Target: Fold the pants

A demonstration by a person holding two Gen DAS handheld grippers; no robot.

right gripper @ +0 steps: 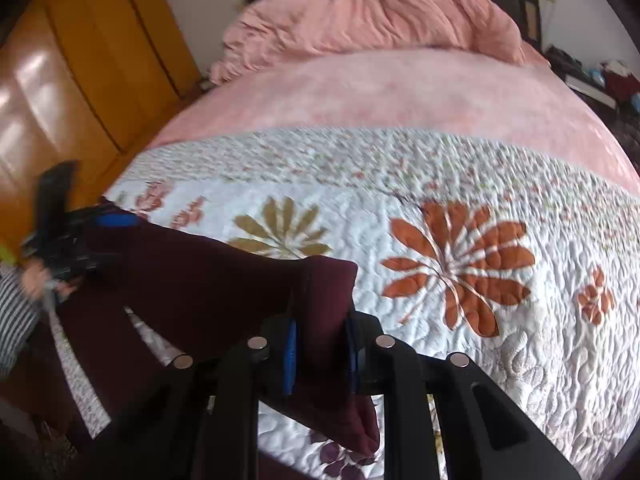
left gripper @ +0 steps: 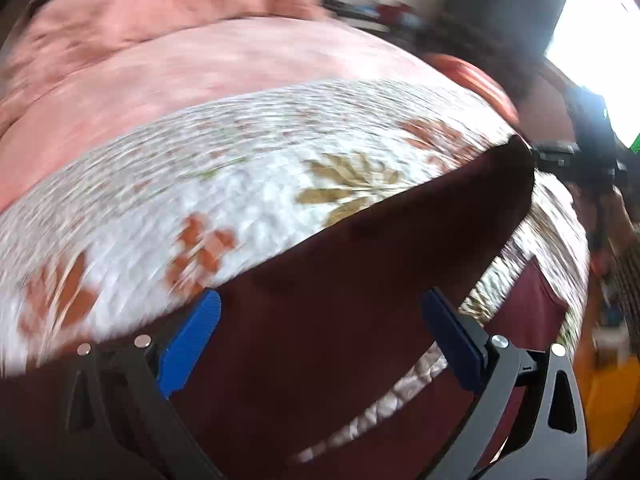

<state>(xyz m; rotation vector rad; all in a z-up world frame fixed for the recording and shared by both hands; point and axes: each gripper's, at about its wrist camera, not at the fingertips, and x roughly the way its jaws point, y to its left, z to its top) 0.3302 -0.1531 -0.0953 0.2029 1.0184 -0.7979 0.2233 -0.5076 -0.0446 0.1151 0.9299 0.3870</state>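
Note:
Dark maroon pants (right gripper: 208, 280) hang stretched above a floral quilt (right gripper: 460, 184) on a bed. My right gripper (right gripper: 320, 354) is shut on a bunched end of the pants near the bed's front edge. In the left wrist view the pants (left gripper: 360, 280) fill the lower frame. My left gripper (left gripper: 320, 340) has its blue pads (left gripper: 192, 340) spread wide over the cloth. It also shows in the right wrist view (right gripper: 96, 236) at the far left end of the pants. The right gripper (left gripper: 560, 160) is at the pants' far tip in the left wrist view.
A pink blanket (right gripper: 400, 92) and a rumpled pink duvet (right gripper: 380, 12) cover the far half of the bed. A yellow wooden wardrobe (right gripper: 100, 48) stands to the left. Clutter sits on a stand (right gripper: 600, 76) at the right. A striped sleeve (right gripper: 16, 312) shows at the left.

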